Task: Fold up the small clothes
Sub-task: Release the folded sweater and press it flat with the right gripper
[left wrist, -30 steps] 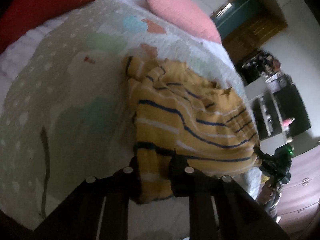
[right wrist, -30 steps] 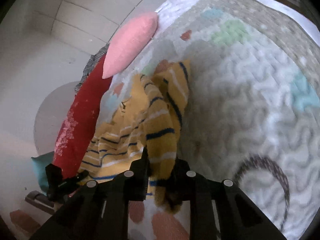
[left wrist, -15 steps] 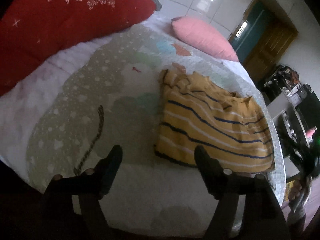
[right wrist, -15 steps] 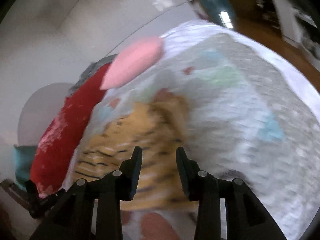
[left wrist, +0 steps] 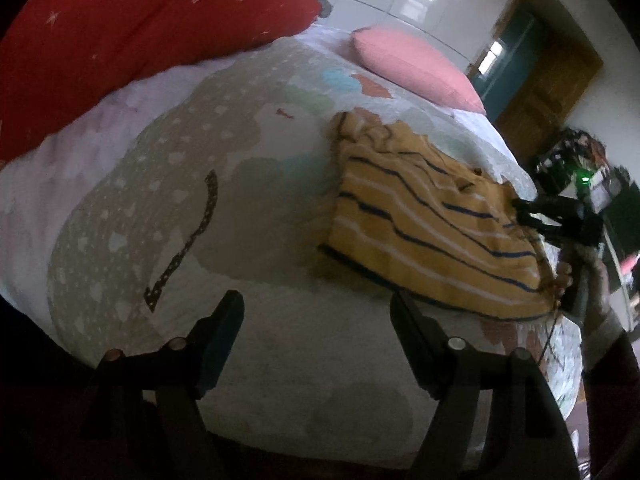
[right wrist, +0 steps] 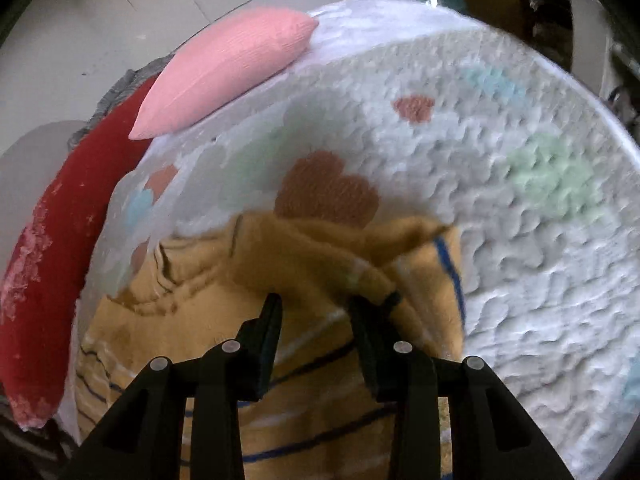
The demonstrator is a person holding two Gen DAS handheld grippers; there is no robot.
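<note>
- My left gripper (left wrist: 316, 334) hangs with jaws wide and empty over bare bed (left wrist: 120, 216); its jaws have just been opening.
- The striped top (left wrist: 420, 216) lies folded toward the bed's right edge, long axis along it.
- My right gripper (right wrist: 316, 320), nearer, hovers over the top's bunched far end, jaws parted, probably gripping nothing.

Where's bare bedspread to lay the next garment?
Free: the wide stretch between the red cushion and the yellow striped garment, and right of the garment in the right wrist view. Crowded: head end, by the pink pillow.
</note>
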